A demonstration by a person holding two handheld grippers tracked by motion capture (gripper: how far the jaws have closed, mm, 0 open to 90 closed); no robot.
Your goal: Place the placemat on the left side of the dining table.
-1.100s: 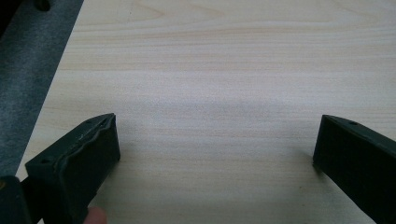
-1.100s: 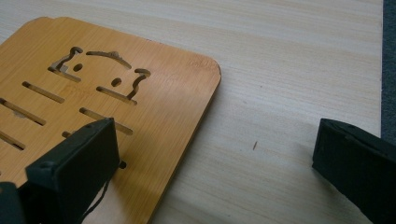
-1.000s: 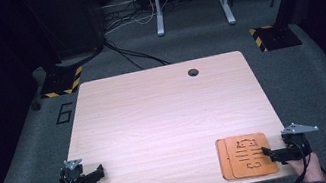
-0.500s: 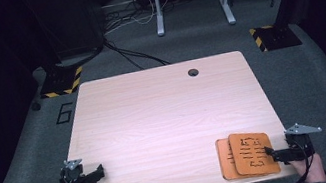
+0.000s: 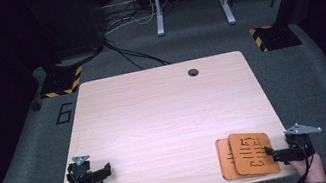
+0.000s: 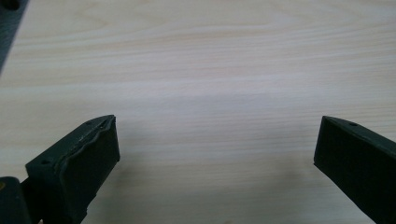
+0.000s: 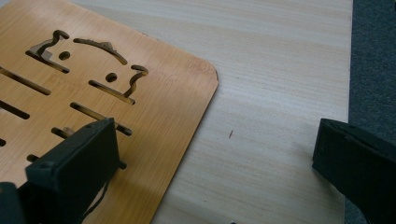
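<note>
Lying skewed on another board, top board [image 5: 253,152] touches right gripper [image 5: 269,153].

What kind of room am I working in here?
Likely a lab or test workspace: a bare light-wood desk with a cable hole, grey carpet with hazard-striped stand bases, and loose cables on the floor.

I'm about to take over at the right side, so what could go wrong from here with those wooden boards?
1. The upper orange slotted wooden board lies skewed on the lower orange wooden board, close to the front edge of the light wood table; a nudge could slide it off.
2. The right gripper is open, one of its fingers over the cut-out slots; it might snag there.
</note>
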